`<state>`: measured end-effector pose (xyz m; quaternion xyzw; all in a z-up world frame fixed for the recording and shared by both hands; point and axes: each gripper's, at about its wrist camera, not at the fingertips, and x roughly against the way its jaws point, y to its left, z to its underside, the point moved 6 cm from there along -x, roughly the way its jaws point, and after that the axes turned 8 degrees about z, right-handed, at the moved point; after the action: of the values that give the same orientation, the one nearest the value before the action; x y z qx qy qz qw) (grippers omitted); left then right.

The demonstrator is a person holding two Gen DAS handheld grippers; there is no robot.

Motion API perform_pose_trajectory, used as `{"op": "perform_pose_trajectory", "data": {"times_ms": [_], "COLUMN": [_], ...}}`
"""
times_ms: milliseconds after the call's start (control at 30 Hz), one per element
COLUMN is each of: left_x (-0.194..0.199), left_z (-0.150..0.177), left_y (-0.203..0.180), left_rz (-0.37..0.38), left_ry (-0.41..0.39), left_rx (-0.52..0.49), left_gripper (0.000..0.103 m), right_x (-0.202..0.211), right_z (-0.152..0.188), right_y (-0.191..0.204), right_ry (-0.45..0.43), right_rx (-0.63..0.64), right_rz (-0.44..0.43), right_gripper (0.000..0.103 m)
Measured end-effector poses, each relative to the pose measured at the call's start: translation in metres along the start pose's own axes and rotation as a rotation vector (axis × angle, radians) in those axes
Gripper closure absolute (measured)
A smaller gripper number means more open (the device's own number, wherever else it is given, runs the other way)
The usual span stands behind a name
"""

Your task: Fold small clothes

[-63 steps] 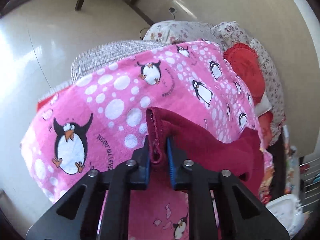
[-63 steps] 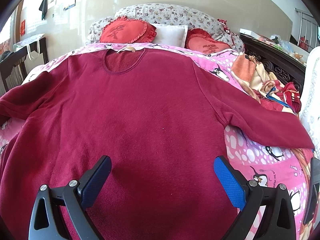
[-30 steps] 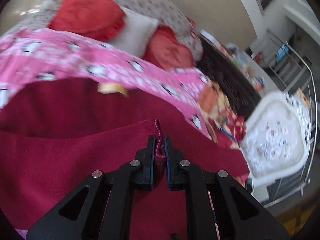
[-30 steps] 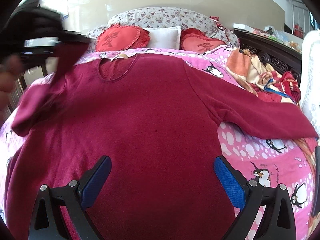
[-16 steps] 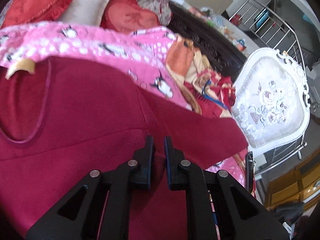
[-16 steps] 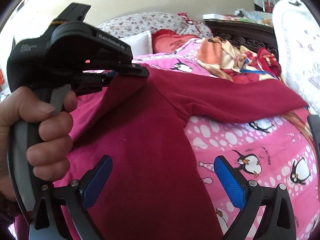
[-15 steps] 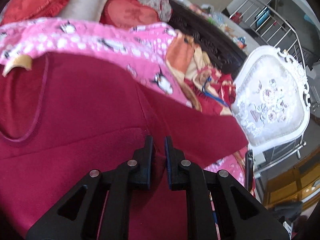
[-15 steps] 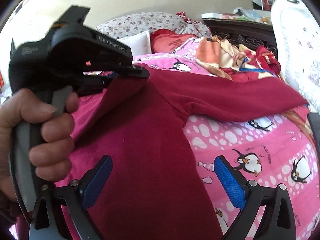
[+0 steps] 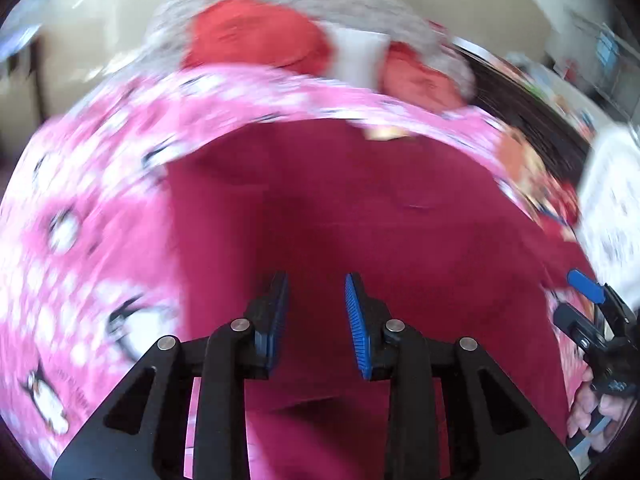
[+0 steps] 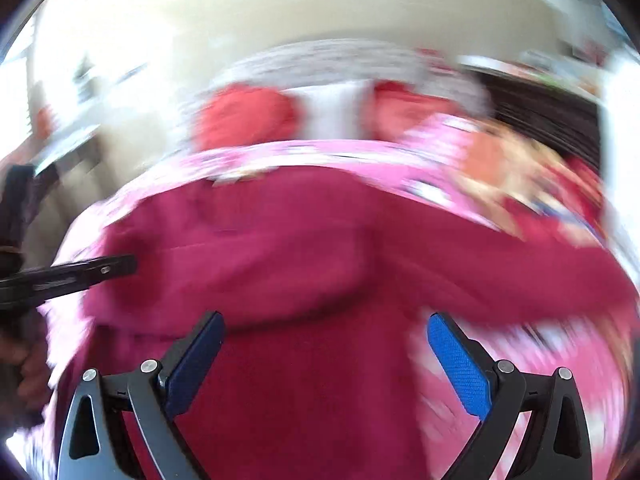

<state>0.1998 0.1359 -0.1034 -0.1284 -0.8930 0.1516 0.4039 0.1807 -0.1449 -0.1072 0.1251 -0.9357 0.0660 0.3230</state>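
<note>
Pink bedspread (image 9: 100,208) bears maroon top (image 9: 360,208); left tongs (image 9: 316,316) opening (empty).

My feeds both motion-smeared: pillows (image 9: 256,40) mere blobs, blanket (image 9: 80,200) print unreadable, maroon top (image 10: 320,360) hem cut off below frame.

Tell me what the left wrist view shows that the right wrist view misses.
Left wrist only: the left gripper, jaws opening with nothing between them, the right hand, and penguins on the blanket.
Right wrist only: the shirt's right sleeve stretched out sideways, and the right gripper wide open.
Both: the maroon shirt, red pillows.
</note>
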Motion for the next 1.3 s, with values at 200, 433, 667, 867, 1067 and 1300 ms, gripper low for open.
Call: {"op": "perform_pose_trajectory", "data": {"times_ms": [200,433,667,867,1067,1300], "left_x": [-0.030,-0.034,-0.017,-0.028,-0.008,-0.030], "left_z": [0.007,0.012,0.013,0.027,0.022,0.053], "left_y": [0.019,0.013,0.013,0.005,-0.009,-0.041], "left_rz": [-0.041,-0.106,-0.134,-0.194,-0.131,-0.171], "left_ry": [0.039,0.041,0.097,0.105,0.062,-0.003], "left_rx": [0.084,0.024,0.095,-0.033,0.113,-0.084], "left_gripper": [0.076,0.073,0.072,0.072,0.068,0.034], "right_x": [-0.078,-0.107,-0.064,-0.076,-0.037,0.005], "right_z": [-0.020,0.000,-0.004,0.035,0.010,0.005], "right_y": [0.030,-0.006,0.006,-0.002,-0.017,-0.197], "right_ry": [0.092,0.187,0.157,0.245,0.187,0.266], "right_rx": [0.162,0.121,0.132,0.082,0.130,-0.110], "right_rz": [-0.009,0.103,0.143,0.099,0.157,0.419], "right_gripper": [0.007,0.007,0.009,0.000,0.004,0.006]}}
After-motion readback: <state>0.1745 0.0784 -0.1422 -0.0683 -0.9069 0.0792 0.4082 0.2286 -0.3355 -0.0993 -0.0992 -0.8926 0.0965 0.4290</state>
